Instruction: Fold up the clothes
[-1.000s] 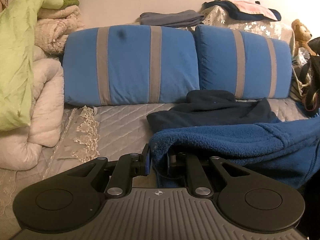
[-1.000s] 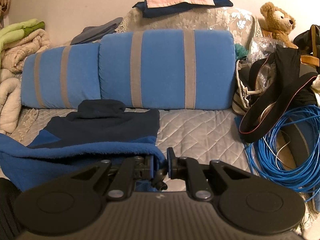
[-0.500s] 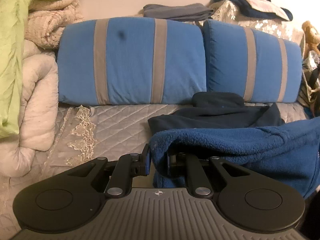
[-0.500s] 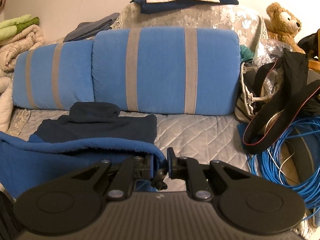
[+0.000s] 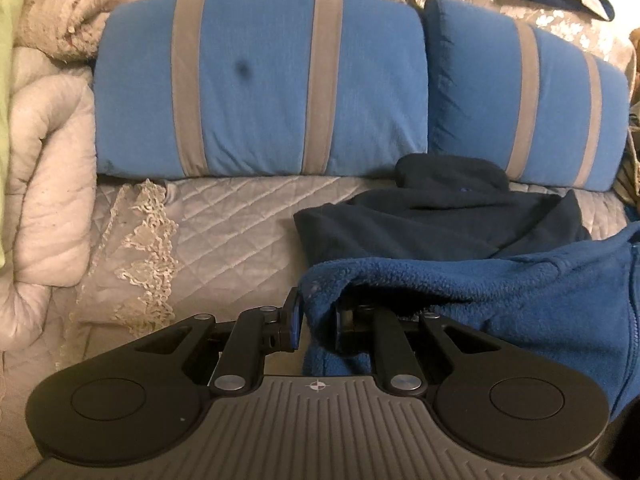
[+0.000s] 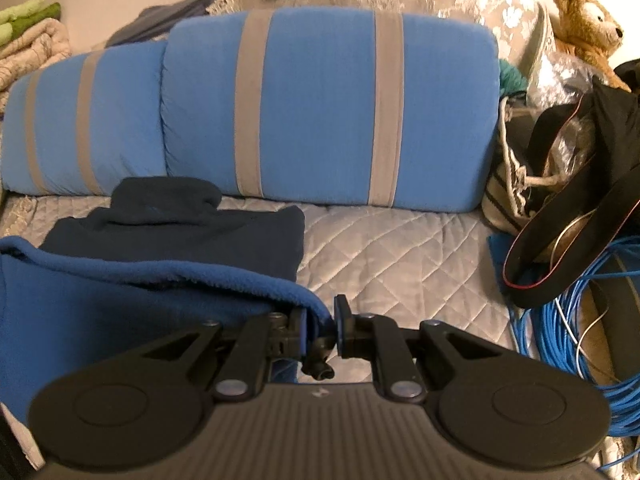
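A bright blue fleece jacket hangs stretched between both grippers above the grey quilted couch seat. My left gripper is shut on the jacket's left corner. My right gripper is shut on the jacket at its right corner, with a black cord toggle dangling below the fingers. Behind the lifted edge, a dark navy garment lies flat on the seat, its collar toward the cushions; the right wrist view shows the same navy garment.
Two blue cushions with grey stripes line the couch back. Cream and green blankets pile at the left. At the right lie a coil of blue cable, a black strap and bags, and a teddy bear.
Both grippers, still holding the blue fleece, have moved forward toward the cushions and lower; the cushions and navy garment now loom larger in both views.
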The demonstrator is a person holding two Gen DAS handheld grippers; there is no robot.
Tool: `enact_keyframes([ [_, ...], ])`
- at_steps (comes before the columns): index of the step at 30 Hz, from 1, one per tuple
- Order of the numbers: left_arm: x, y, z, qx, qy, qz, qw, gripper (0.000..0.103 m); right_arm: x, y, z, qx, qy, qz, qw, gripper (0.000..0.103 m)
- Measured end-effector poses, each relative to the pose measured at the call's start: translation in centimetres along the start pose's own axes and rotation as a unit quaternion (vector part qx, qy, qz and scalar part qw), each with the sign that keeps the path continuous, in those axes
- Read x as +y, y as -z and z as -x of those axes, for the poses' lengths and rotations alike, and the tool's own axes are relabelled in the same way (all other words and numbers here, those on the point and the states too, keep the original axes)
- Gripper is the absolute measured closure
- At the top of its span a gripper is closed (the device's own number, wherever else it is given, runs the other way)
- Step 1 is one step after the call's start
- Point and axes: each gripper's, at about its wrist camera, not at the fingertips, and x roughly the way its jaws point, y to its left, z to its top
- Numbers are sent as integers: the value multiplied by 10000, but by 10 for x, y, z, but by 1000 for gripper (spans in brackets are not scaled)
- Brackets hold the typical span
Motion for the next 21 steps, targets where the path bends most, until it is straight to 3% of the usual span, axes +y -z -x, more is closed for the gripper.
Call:
enact_keyframes([
  [10,2,-7,-38,410,-136,20,9991,84,7,-6,-44,231,126,252,9993,89],
  [12,3,-8,-45,454,-188,68,9988,77,10,-8,-52,264,152,353,9989,89],
  [18,8,-11,-61,576,-291,293,9975,72,20,-10,-70,348,221,563,9976,89],
  [19,9,-12,-63,592,-284,348,9972,71,22,-11,-72,363,234,570,9974,88],
  [21,13,-14,-66,565,-202,508,9969,63,24,-12,-76,393,259,584,9972,77],
])
